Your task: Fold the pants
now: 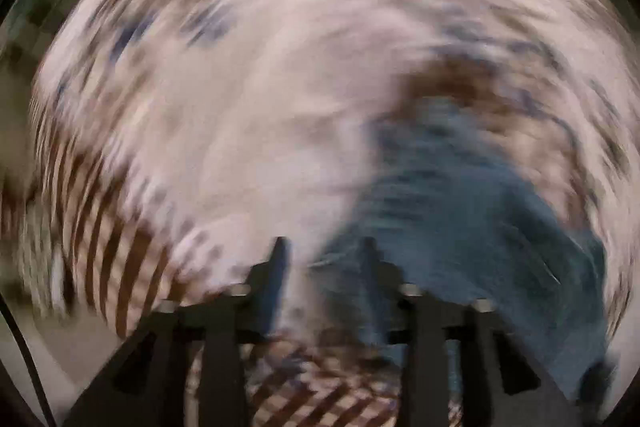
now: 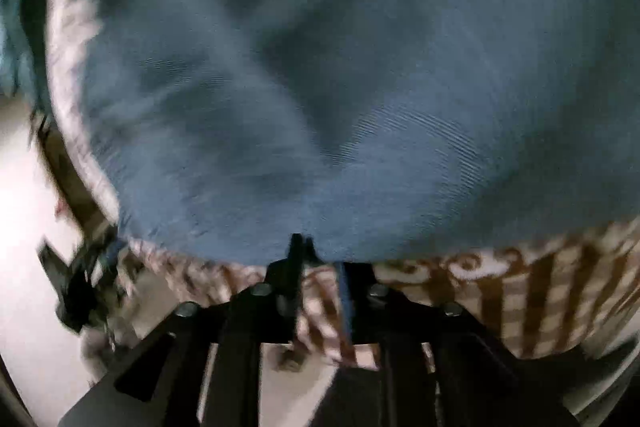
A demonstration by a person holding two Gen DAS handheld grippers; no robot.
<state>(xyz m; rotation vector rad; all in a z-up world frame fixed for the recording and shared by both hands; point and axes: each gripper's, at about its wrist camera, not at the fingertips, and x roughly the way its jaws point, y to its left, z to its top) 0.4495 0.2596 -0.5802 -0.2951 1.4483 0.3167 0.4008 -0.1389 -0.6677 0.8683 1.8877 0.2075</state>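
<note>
The blue denim pants fill most of the right wrist view, lying on a white and brown patterned cloth. My right gripper is shut on the near edge of the pants. In the blurred left wrist view the pants lie at the lower right on the same cloth. My left gripper has its jaws apart above the left edge of the pants, and nothing sits between its fingers.
The cloth has a brown checked border at its near edge. A pale floor shows at the left of the right wrist view, with a dark blurred object there.
</note>
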